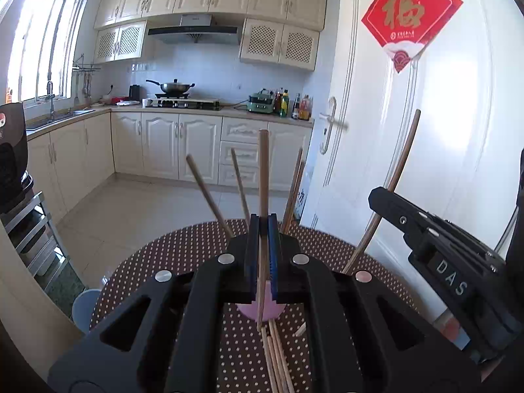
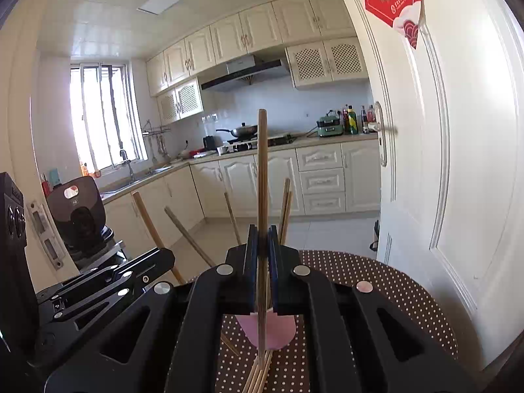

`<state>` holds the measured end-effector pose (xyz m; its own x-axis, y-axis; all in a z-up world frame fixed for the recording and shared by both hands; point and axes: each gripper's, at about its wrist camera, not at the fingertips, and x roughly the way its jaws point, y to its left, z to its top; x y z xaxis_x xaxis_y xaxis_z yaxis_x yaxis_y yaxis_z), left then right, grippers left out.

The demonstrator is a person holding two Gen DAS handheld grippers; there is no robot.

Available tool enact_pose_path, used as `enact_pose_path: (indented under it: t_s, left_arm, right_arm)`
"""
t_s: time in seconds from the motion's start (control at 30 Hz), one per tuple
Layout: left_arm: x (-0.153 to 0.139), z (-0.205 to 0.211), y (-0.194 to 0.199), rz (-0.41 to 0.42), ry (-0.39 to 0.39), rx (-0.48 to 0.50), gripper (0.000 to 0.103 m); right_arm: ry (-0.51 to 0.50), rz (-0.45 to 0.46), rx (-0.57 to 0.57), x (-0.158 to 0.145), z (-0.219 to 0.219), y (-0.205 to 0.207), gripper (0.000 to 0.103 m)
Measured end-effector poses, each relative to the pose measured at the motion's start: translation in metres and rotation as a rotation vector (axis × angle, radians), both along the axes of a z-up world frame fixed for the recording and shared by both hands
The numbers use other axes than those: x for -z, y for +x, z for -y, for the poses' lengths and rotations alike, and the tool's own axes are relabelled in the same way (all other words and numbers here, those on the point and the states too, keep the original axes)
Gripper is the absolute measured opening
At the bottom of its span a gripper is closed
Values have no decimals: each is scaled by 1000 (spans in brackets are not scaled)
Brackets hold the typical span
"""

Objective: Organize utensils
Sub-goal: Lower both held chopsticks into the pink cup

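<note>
A: What do the left tongs (image 1: 263, 226) hold?

B: They are clenched on one upright wooden chopstick (image 1: 263, 177), above the dotted tabletop (image 1: 157, 262).

A: And the right tongs (image 2: 262, 239)?

B: Also clamped on a single upright chopstick (image 2: 262, 170).

A: Where are the others?

B: Several lean out of a pink cup (image 1: 271, 309) just beyond the tongs, and a loose bundle of chopsticks (image 1: 276, 360) lies flat on the tabletop, touching the cup's near side.
</note>
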<state>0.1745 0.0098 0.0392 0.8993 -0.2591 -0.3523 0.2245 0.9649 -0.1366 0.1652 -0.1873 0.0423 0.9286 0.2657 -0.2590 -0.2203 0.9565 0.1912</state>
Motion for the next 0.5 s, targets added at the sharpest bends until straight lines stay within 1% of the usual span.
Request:
enact_pose_path:
  t_s: [0.27, 0.5]
  left_arm:
    - [-24, 4, 6, 73, -1, 11, 6]
    - [-36, 4, 10, 112, -3, 18, 6]
  right_arm:
    - [-10, 60, 3, -17, -1, 7, 5]
    - [2, 92, 0, -29, 0, 16, 5]
